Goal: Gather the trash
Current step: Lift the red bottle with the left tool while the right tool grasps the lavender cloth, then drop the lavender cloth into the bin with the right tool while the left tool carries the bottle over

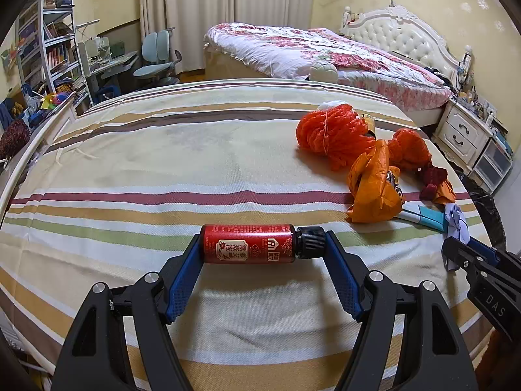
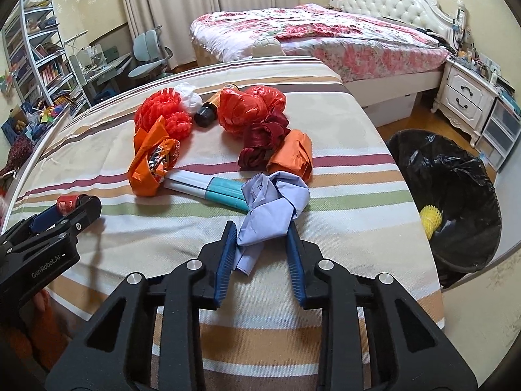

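My left gripper [image 1: 262, 244] is shut on a small red bottle [image 1: 247, 243] with a black cap, gripped end to end just above the striped cloth; it also shows in the right wrist view [image 2: 69, 204]. My right gripper [image 2: 260, 228] stands around a crumpled pale blue paper [image 2: 273, 207], its jaws touching the paper's sides. Beyond lie a teal and white tube [image 2: 208, 190], orange wrappers [image 2: 151, 159], red net bags [image 2: 250, 107], a dark red cloth scrap [image 2: 263, 145] and a brown bottle [image 2: 208, 110].
A black-lined trash bin [image 2: 456, 202] with a yellow foam net inside stands on the floor right of the striped table [image 2: 342, 195]. A bed [image 2: 325, 39], nightstand [image 2: 465, 97], desk chair [image 2: 149, 55] and bookshelf [image 2: 35, 52] are behind.
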`<control>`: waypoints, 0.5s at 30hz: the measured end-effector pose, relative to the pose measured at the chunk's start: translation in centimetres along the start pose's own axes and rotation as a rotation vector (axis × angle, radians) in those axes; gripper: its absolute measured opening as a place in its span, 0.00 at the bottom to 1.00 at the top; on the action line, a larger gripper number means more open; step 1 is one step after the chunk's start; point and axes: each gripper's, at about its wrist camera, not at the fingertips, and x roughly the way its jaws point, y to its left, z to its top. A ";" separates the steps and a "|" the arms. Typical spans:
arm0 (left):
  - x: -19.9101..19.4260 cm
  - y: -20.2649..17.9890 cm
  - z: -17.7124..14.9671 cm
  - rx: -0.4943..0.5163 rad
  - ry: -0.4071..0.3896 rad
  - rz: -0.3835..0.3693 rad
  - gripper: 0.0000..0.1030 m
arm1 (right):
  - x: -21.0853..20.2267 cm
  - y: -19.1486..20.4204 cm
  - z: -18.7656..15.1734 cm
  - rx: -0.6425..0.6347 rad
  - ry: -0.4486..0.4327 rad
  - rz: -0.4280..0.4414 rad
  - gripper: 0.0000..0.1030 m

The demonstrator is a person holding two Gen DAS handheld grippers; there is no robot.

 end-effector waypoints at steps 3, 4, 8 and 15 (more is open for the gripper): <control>0.0 0.0 0.0 0.001 -0.002 0.001 0.69 | -0.1 0.1 -0.1 -0.003 -0.001 0.008 0.27; -0.1 0.0 0.0 0.002 -0.003 0.002 0.69 | -0.2 0.2 -0.2 -0.004 -0.003 0.010 0.27; -0.2 0.1 0.1 0.003 -0.004 0.003 0.69 | -0.7 0.4 -0.3 -0.012 -0.013 0.014 0.27; -0.6 -0.2 0.1 -0.001 0.002 -0.025 0.69 | -2.1 0.0 0.1 -0.010 -0.046 0.023 0.27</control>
